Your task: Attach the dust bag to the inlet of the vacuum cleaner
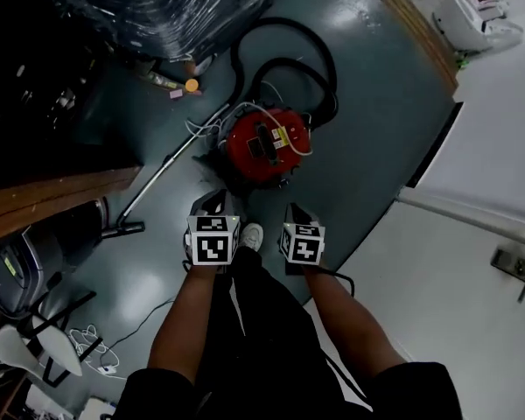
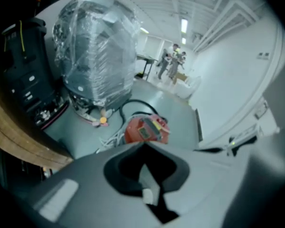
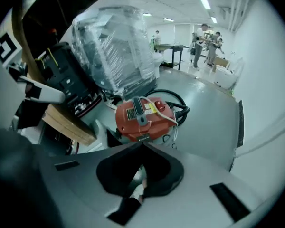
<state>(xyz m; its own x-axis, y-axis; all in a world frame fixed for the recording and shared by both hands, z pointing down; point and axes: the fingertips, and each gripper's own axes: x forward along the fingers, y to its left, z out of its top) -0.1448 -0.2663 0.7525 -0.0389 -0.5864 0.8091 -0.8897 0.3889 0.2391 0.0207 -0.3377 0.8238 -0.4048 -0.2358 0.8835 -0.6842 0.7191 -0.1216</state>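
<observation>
**A:** How do your tongs stand?

**B:** My left gripper [image 2: 143, 145] has its jaws together, tip against tip, with nothing between them. My right gripper [image 3: 142, 145] is closed the same way and is also empty. Each one's own view shows this plainly. From my head I only see their marker cubes, side by side above my forearms [image 1: 188, 322].

**A:** And the vacuum cleaner?

**B:** The red vacuum cleaner [image 1: 267, 143] sits on the grey floor [image 1: 367, 121] just ahead of both grippers. It is apart from them, and neither touches it. A black hose [image 1: 284, 51] loops behind it.

**A:** Does any view add to that?

**B:** The right gripper view looks at it nearly square on. There I can see the grey handle [image 3: 139, 109] across its top, a yellow label beside that, and a white cord [image 3: 167, 118] draped over the body. In the left gripper view it is smaller and blurred.

**A:** What does only the head view give?

**B:** My shoe [image 1: 251, 234] between the grippers, and a metal wand [image 1: 162, 175] lying on the floor to the vacuum's left.

**A:** And the gripper views alone?

**B:** The film-wrapped stack [image 3: 115, 51] standing tall behind the vacuum. There are also people [image 3: 206, 42] far down the hall, under ceiling lights [image 3: 204, 1].
</observation>
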